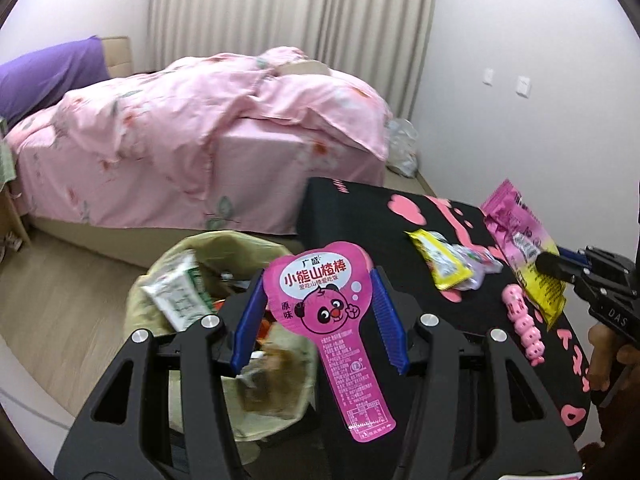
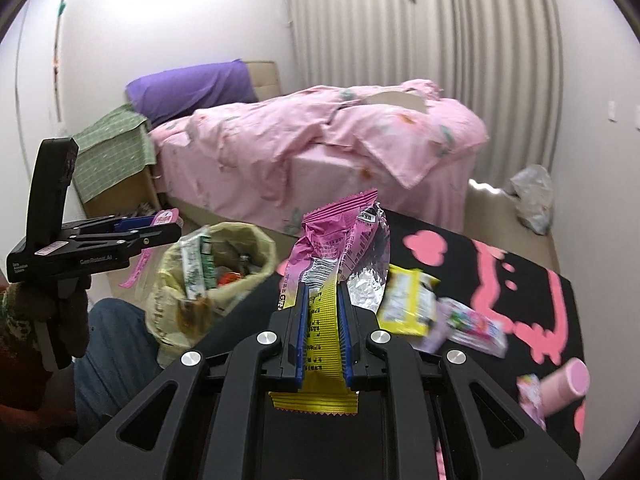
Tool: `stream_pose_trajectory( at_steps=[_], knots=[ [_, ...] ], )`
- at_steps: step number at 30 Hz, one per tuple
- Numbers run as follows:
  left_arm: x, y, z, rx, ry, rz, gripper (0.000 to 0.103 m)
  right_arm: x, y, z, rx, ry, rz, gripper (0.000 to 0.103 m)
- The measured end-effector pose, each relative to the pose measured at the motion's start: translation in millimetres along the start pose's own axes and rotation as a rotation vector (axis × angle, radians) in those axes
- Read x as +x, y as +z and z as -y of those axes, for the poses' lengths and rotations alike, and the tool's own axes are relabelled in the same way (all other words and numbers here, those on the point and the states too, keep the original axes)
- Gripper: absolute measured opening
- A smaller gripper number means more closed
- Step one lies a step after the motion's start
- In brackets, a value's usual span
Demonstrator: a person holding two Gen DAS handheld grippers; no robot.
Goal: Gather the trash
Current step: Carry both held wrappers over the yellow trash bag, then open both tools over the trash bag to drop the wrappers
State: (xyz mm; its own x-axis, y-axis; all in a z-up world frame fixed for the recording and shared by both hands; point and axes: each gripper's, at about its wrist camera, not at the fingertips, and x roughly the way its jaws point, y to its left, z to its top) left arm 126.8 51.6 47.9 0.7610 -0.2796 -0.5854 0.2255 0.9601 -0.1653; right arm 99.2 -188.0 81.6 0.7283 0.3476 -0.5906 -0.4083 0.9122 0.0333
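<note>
My left gripper (image 1: 318, 316) has its jaws spread wide, and a pink bear-print wrapper (image 1: 324, 312) hangs between the blue pads (image 1: 250, 320), touching neither, above the lined trash bin (image 1: 160, 320). In the right wrist view the left gripper (image 2: 160, 228) shows left of the bin (image 2: 168, 304), with the pink wrapper (image 2: 138, 270) hanging below it. My right gripper (image 2: 322, 316) is shut on a pink and yellow snack wrapper (image 2: 340, 240), held over the black table (image 2: 520, 292). In the left wrist view the right gripper (image 1: 548, 262) holds that wrapper (image 1: 520, 240).
On the black table with pink marks (image 1: 360, 216) lie a yellow wrapper (image 1: 438, 258), clear plastic bits (image 1: 476, 260) and a pink toy (image 1: 524, 328). A bed with a pink quilt (image 1: 200, 128) stands behind. A plastic bag (image 2: 532, 196) lies on the floor by the wall.
</note>
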Motion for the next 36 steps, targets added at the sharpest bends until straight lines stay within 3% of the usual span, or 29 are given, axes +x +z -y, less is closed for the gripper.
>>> stream_pose_trajectory(
  at_steps=[10,14,21,27,36],
  knots=[
    [-13,-2,-87,-0.208,0.083,0.043,0.049,46,28,-38,-0.038,0.096,-0.029,0.015],
    [-4,-2,-100,-0.252,0.081,0.045,0.049,79,49,-50,-0.059,0.159,-0.027,0.015],
    [46,-11,-119,-0.3,0.063,-0.011,0.049,171,58,-71,-0.098,0.244,-0.129,0.015],
    [78,-19,-129,-0.315,0.083,-0.073,0.049,213,52,-76,-0.093,0.305,-0.179,0.015],
    [93,-20,-143,-0.365,0.092,-0.106,0.049,243,45,-79,-0.092,0.342,-0.219,0.015]
  ],
)
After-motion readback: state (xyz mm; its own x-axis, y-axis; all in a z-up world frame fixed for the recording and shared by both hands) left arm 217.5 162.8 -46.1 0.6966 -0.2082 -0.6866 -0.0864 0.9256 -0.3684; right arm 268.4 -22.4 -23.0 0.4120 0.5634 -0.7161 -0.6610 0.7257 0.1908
